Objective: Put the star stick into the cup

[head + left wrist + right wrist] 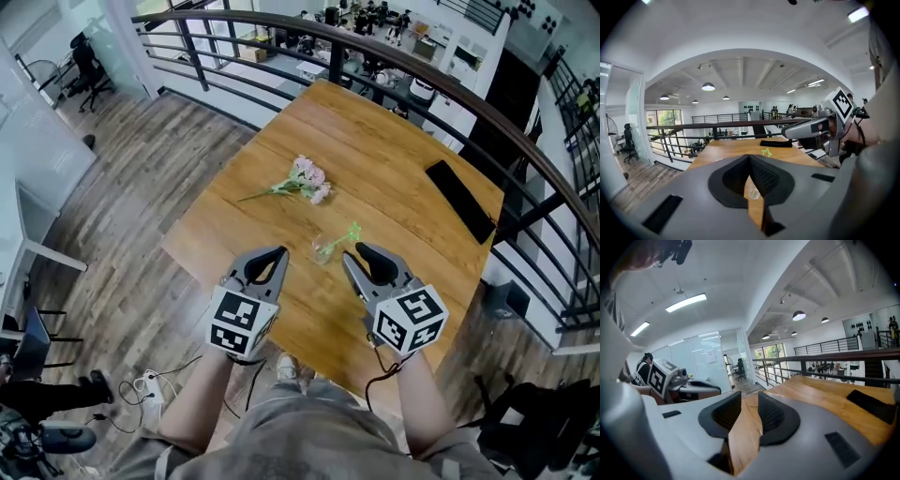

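A small clear cup (324,249) stands on the wooden table (403,150) between my two grippers. The green star stick (352,230) leans out of it, star end up and to the right; the star (766,152) also shows in the left gripper view. My left gripper (277,253) hovers just left of the cup, its jaws (749,157) touching at the tips with nothing held. My right gripper (352,251) sits just right of the cup, jaws (750,397) apart with only bare table between them.
A pink flower sprig (302,182) lies farther back on the table. A flat black object (459,199) lies at the right edge. A dark railing (375,52) curves behind the table, with a drop to a lower floor beyond.
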Motion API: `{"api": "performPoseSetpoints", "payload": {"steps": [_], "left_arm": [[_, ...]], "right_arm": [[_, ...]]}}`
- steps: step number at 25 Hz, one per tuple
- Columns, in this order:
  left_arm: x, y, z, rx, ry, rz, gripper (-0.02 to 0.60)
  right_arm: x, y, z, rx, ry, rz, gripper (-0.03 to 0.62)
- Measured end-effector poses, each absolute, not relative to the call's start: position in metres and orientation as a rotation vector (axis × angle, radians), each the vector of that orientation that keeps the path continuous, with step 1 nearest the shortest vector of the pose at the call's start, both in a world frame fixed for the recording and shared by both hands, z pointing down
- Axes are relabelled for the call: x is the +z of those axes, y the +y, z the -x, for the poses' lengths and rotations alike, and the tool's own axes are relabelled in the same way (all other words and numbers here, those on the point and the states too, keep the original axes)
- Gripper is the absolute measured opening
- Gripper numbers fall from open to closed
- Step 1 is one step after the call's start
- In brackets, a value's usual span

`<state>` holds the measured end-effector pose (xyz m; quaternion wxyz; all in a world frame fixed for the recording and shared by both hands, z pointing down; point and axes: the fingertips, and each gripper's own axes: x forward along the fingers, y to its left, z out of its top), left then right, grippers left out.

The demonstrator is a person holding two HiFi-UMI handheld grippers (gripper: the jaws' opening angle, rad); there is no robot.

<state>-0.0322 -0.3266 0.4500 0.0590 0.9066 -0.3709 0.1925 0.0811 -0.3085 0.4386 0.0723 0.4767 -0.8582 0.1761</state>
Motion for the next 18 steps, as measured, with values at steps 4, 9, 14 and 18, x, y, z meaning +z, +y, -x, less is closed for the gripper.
{"api": "performPoseSetpoints", "payload": {"steps": [4, 9, 14, 18], "left_arm": [[0.412, -0.320, 0.036, 0.524, -1.151, -2.823, 0.015], [0.364, -0.300, 0.044, 0.404, -1.213, -2.918, 0.015], [0.328, -0.271, 0.054, 0.302, -1.245, -2.982, 0.015], [0.314, -0.249, 0.058, 0.250, -1.244, -2.989, 0.015]], "right_arm": [[0.383, -0.291, -0.085, 0.394, -2.661, -1.487, 0.101], [0.328, -0.254, -0.087, 0.241, -2.714, -1.521, 0.067], [0.296, -0.214, -0.086, 0.172, -2.755, -1.549, 0.048], [0.286, -0.187, -0.079, 0.167, -2.772, -1.525, 0.040]]}}
